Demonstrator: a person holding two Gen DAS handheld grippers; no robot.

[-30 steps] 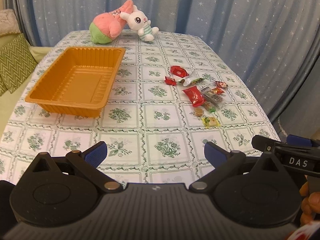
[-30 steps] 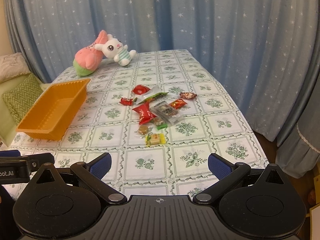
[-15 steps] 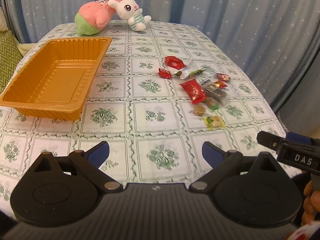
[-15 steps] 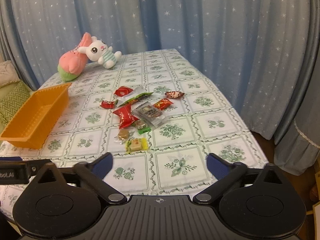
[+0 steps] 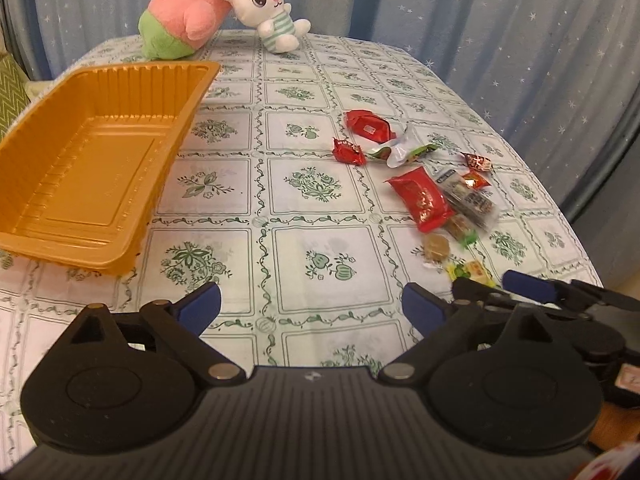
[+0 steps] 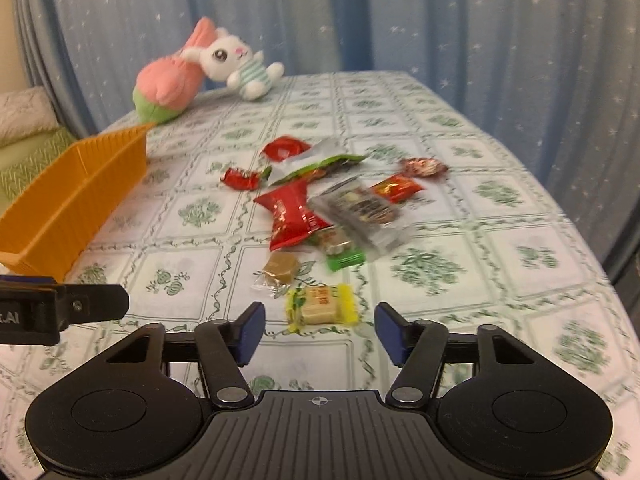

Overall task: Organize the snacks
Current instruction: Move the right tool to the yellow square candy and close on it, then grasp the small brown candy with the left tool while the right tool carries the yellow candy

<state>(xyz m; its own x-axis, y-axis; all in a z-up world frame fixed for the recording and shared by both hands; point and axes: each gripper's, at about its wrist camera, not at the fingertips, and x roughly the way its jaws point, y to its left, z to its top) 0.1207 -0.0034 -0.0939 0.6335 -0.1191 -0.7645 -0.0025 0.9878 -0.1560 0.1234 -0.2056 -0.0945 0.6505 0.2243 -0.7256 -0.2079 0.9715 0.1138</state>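
Several wrapped snacks lie in a loose pile on the flowered tablecloth: a red packet [image 6: 292, 216], a clear packet [image 6: 360, 212], a brown caramel [image 6: 280, 268] and a yellow candy [image 6: 320, 306]. My right gripper [image 6: 321, 331] hangs low over the near end of the pile. Its jaws are closing, with the yellow candy just ahead, between the fingertips, and the pads apart from it. The empty orange tray [image 5: 120, 70] sits at the left. My left gripper [image 5: 310, 307] is wide, closing slightly, over bare cloth with nothing between its fingers. The same red packet [image 5: 424, 200] lies to its right.
Two plush toys, a pink-green one [image 5: 180, 32] and a white rabbit [image 5: 268, 12], sit at the table's far end. Blue starred curtains hang behind and to the right. The table edge [image 6: 580, 240] curves away on the right. A green cushion [image 6: 24, 160] lies beyond the tray.
Both grippers came forward and down toward the table. The right jaws narrowed a lot, and the yellow candy now lies just ahead of its fingertips. The left jaws narrowed slightly.
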